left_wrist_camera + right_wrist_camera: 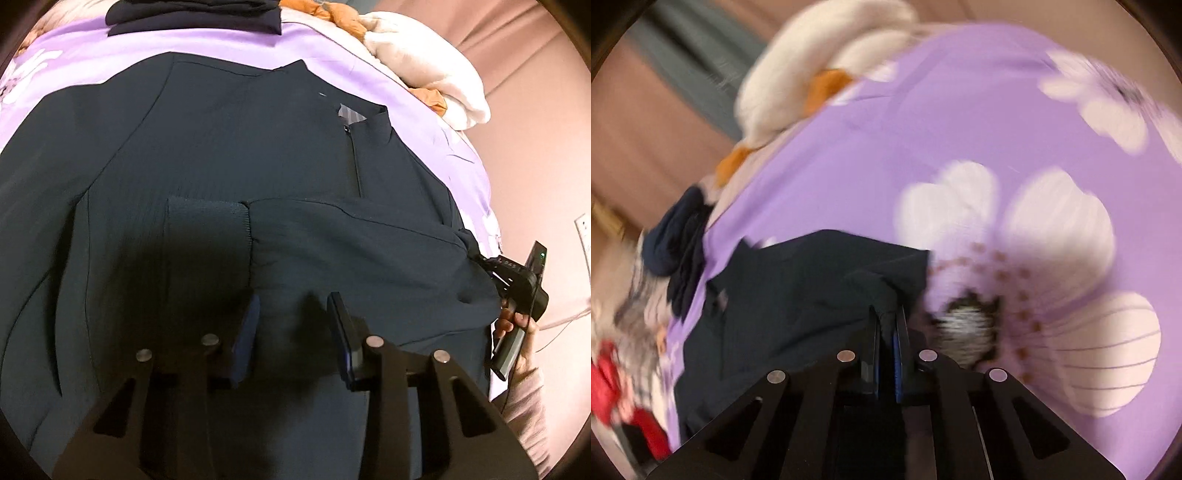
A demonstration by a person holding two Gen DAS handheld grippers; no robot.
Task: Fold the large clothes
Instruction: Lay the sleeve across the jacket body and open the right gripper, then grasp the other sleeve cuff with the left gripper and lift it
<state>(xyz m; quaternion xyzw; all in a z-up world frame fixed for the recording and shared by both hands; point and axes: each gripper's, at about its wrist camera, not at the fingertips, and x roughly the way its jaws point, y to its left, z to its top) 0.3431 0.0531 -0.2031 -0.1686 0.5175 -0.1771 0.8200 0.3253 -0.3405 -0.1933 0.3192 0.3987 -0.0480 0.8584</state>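
A dark green jacket (229, 155) is being shown spread front-up across a bed, its zip (355, 162) closed and its collar (369, 118) pointing toward the far edge. One sleeve (351, 236) is being laid across the chest, with its ribbed cuff (208, 225) lying flat near the middle.

The left gripper (291, 332) is being held just above the sleeve with its jaws apart and nothing between them. The right gripper (886, 325) is being kept clenched on a bunch of the jacket's cloth at the shoulder end of the sleeve; seen from the left camera, the cloth is being drawn taut there into a small peak.

The jacket is judged to be soft, limp and fairly light, with a fine ribbed weave that is likely to grip rather than slip. It is expected to sag and crease wherever it is not being supported. Seams, the hem, the cuff and the shoulder are judged the firmest places to be pinched, since a single thin layer may be pulled free of the layers beneath.

The bed is being covered by a purple sheet (923, 129) printed with large white flowers, a soft surface that may wrinkle under dragging. Folded dark clothes (192, 16) are being kept at the far edge, and a cream and orange quilt (424, 66) is heaped at a corner. Pinkish-brown curtains (524, 55) are hanging behind. The right view is blurred.
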